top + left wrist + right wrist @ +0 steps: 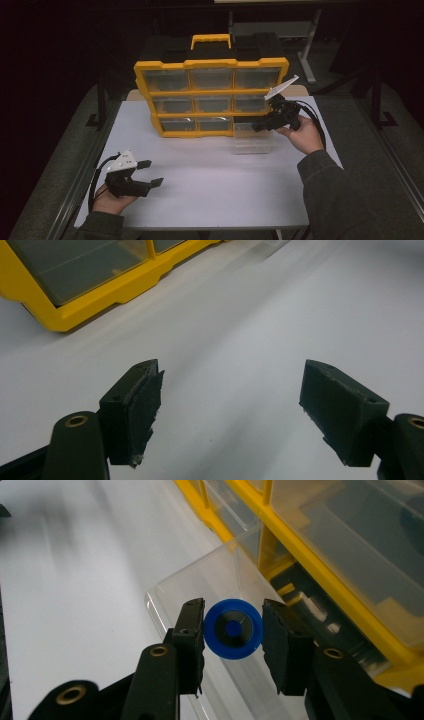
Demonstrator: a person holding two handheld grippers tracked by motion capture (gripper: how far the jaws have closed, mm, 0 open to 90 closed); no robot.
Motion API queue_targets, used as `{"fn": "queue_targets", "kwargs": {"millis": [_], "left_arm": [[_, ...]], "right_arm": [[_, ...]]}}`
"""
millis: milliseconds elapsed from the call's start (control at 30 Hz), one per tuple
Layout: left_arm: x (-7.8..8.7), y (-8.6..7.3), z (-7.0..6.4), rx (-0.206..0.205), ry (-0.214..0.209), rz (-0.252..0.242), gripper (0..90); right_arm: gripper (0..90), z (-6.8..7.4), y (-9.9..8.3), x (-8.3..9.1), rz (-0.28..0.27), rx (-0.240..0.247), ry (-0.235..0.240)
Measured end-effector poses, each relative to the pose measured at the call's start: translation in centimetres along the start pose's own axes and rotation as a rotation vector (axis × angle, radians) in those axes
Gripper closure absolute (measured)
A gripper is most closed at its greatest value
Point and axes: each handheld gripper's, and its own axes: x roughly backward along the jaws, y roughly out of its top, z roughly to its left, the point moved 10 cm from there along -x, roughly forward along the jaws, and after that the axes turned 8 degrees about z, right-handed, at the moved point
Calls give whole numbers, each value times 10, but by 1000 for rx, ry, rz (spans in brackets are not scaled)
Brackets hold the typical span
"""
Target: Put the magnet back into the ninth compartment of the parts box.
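My right gripper clamps a round blue disc above the clear plastic drawer pulled out of the yellow compartment organizer. My left gripper rests wide open on the white table, well apart.

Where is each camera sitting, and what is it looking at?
High view: above the person's side, looking down on the white table; both forearms, hands, left gripper and right gripper show.
Left gripper view: rides the left gripper, facing bare table past its two wide-apart jaws.
Right gripper view: rides the right gripper, whose jaws hold a blue disc over the clear drawer.
All three share the yellow organizer.
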Motion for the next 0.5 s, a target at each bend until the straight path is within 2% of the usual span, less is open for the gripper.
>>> {"fn": "queue_targets", "kwargs": {"millis": [500], "left_arm": [[0,0,0,-2,0,6,241]], "right_arm": [[609,-6,-10,-9,8,-5,-20]]}}
